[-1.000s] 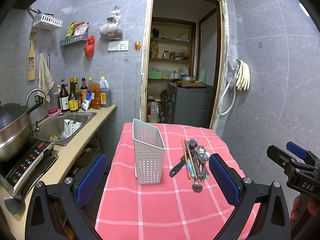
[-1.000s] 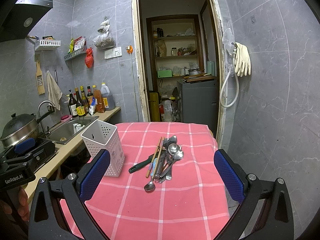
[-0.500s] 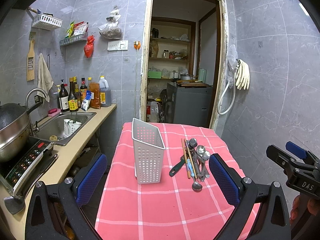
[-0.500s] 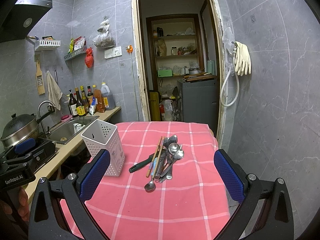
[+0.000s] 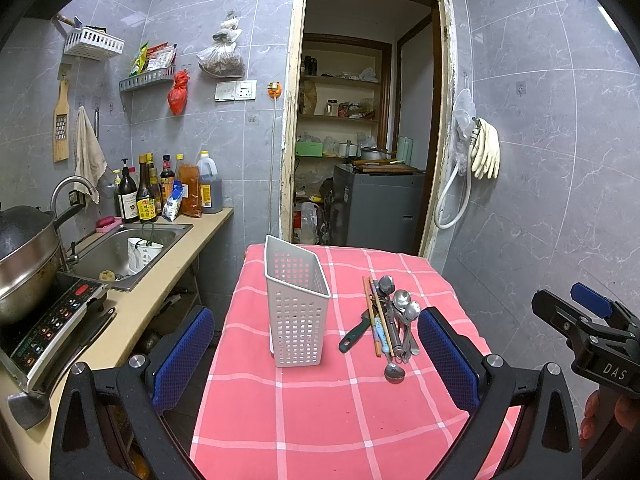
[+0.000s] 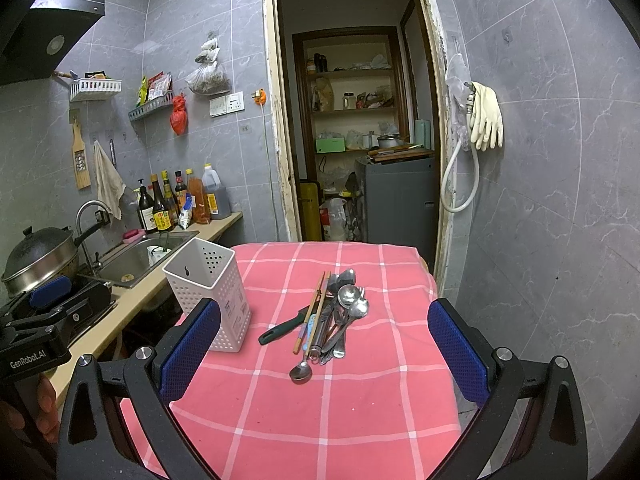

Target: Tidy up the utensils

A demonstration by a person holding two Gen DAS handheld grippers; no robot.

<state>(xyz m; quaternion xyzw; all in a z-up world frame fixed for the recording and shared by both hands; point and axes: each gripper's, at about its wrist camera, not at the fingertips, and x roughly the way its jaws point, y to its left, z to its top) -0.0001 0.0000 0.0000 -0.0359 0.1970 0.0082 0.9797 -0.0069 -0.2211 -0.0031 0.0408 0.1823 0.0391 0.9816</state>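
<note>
Both grippers, left (image 5: 316, 364) and right (image 6: 324, 352), wide open and empty above the red checked tablecloth (image 6: 360, 420); tangled pile of steel spoons, wooden chopsticks and a green-handled tool (image 6: 324, 320) beside upright white perforated plastic caddy (image 5: 296, 308), so risk: one pinch drags neighbours or tips the light caddy.

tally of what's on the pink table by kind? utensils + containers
White perforated holder: 1, upright, nothing visible in it
Spoons: at least 4; pile overlaps, exact count unclear
Chopsticks: 2, wooden
Dark green handled tool: 1
Blue-handled piece: 1
Total: at least 9
</note>
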